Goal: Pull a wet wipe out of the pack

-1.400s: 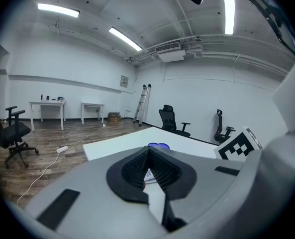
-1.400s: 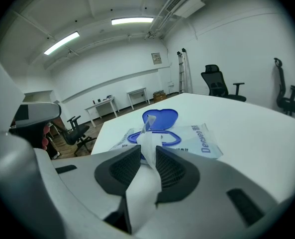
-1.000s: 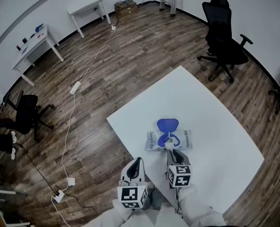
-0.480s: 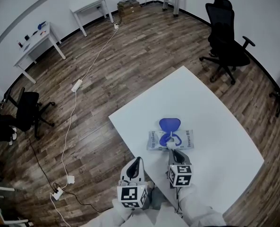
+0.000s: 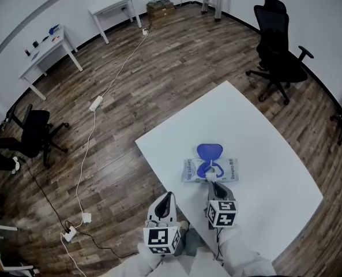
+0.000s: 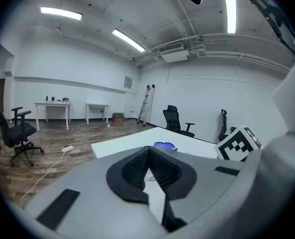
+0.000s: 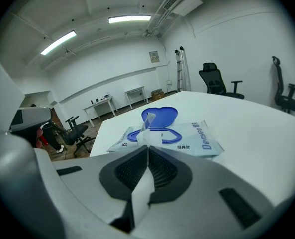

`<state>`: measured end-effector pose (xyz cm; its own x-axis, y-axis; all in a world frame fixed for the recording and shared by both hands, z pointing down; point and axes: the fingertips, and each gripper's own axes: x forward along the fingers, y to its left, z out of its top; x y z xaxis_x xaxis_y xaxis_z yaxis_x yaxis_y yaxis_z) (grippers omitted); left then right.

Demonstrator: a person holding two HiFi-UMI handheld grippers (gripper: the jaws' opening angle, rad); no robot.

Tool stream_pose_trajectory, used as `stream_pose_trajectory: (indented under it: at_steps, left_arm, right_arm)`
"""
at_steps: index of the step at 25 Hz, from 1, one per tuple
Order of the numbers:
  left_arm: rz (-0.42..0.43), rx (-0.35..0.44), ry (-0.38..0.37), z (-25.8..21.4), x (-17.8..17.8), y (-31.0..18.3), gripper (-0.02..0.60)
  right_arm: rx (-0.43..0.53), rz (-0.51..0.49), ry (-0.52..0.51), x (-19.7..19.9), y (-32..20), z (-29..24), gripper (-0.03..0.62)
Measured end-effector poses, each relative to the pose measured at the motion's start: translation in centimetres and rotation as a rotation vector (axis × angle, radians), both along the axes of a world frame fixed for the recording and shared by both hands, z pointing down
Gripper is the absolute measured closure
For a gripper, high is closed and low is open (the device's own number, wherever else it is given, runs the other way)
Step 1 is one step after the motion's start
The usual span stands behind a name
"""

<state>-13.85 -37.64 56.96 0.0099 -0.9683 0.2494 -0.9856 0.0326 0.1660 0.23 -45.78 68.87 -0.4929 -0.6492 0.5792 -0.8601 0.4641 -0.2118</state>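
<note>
A wet wipe pack lies flat on the white table, its blue lid flipped open and standing up. My right gripper is at the pack's near edge, pointing down at the opening. Its jaws have just been closing and are now shut on the white wipe, which rises from the pack's opening and runs between the pads. My left gripper hangs at the table's near left edge, shut and holding nothing. In the left gripper view, the left gripper points across the table toward the lid.
A black office chair stands beyond the table's far corner. On the wood floor to the left a cable with a power strip runs to the wall, with white desks and another chair there.
The whole head view has shifted slightly. Both grippers and the pack keep their places on the table.
</note>
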Motion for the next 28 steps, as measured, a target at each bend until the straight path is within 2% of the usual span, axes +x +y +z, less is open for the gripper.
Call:
stream_pose_trajectory:
  at_steps: [28]
  left_arm:
    - [-0.003, 0.040, 0.032, -1.1, 0.2, 0.8, 0.583]
  right_arm:
    - [0.078, -0.001, -0.009, 0.3, 0.0, -4.2, 0.580]
